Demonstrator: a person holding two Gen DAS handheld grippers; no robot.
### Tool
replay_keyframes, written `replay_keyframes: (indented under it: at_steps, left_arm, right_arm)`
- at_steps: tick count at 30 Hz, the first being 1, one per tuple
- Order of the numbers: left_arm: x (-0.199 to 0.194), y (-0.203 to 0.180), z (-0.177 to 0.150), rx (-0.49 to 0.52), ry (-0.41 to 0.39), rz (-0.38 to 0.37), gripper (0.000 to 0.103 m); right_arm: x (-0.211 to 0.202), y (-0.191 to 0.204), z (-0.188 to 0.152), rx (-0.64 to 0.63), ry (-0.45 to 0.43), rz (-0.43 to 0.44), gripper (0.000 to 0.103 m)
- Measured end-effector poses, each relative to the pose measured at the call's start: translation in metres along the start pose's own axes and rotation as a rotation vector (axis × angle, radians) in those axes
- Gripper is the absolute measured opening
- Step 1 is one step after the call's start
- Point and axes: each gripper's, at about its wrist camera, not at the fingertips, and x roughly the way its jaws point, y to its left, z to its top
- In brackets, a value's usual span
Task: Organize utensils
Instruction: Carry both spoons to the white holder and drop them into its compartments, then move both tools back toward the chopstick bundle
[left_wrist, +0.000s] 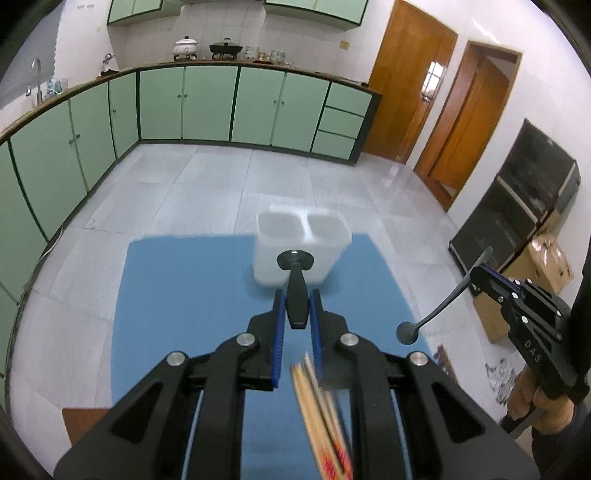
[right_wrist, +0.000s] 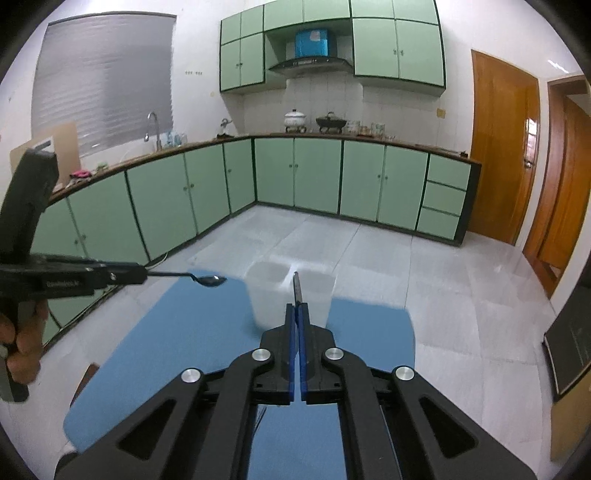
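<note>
Blue mat (left_wrist: 192, 295) covers the surface, white two-compartment holder (left_wrist: 301, 242) at its 12 o'clock edge, left gripper (left_wrist: 297, 308) clenched on black spoon (left_wrist: 296, 275), right gripper (right_wrist: 297, 315) clenched on grey spoon (left_wrist: 436, 312), chopsticks (left_wrist: 319, 410) at 6 o'clock.

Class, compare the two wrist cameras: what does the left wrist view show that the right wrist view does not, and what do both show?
Left wrist only: wooden chopsticks near the left gripper, and cardboard boxes.

Right wrist only: grey window blind, blue-fronted range hood.

Both: white two-compartment plastic holder on the blue mat, and each gripper shut on a dark metal spoon; the right gripper holds its own.
</note>
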Motion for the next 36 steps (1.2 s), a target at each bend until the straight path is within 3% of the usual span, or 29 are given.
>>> replay_keyframes:
  at_steps: [5, 10, 15, 20, 22, 24, 31, 36]
  left_arm:
    - [0.057, 0.005, 0.046, -0.036, 0.066, 0.0, 0.012]
    - [0.112, 0.014, 0.063, -0.033, 0.15, 0.034, 0.012]
    - [0.15, 0.024, 0.054, -0.031, 0.181, 0.033, 0.012]
    - [0.16, 0.032, 0.043, -0.026, 0.171, 0.03, 0.017]
    - [0.155, 0.032, 0.044, -0.035, 0.144, 0.029, 0.037]
    - [0.144, 0.031, 0.04, -0.047, 0.113, 0.027, 0.044]
    - [0.074, 0.029, 0.024, -0.03, -0.02, 0.039, 0.062]
    - [0.009, 0.028, -0.035, 0.038, -0.121, 0.123, 0.068]
  right_arm:
    - [0.052, -0.02, 0.049, 0.038, -0.014, -0.031, 0.002]
    - [0.108, -0.03, 0.072, 0.053, -0.019, -0.061, 0.002]
    - [0.173, -0.033, 0.058, 0.035, 0.036, -0.107, 0.002]
    - [0.204, -0.037, 0.038, 0.04, 0.085, -0.108, 0.003]
    - [0.202, -0.041, 0.034, 0.058, 0.078, -0.111, 0.007]
    - [0.194, -0.046, 0.036, 0.081, 0.068, -0.109, 0.012]
    - [0.13, -0.058, 0.016, 0.123, 0.033, -0.077, 0.021]
    - [0.06, -0.052, -0.05, 0.128, 0.02, -0.056, 0.025]
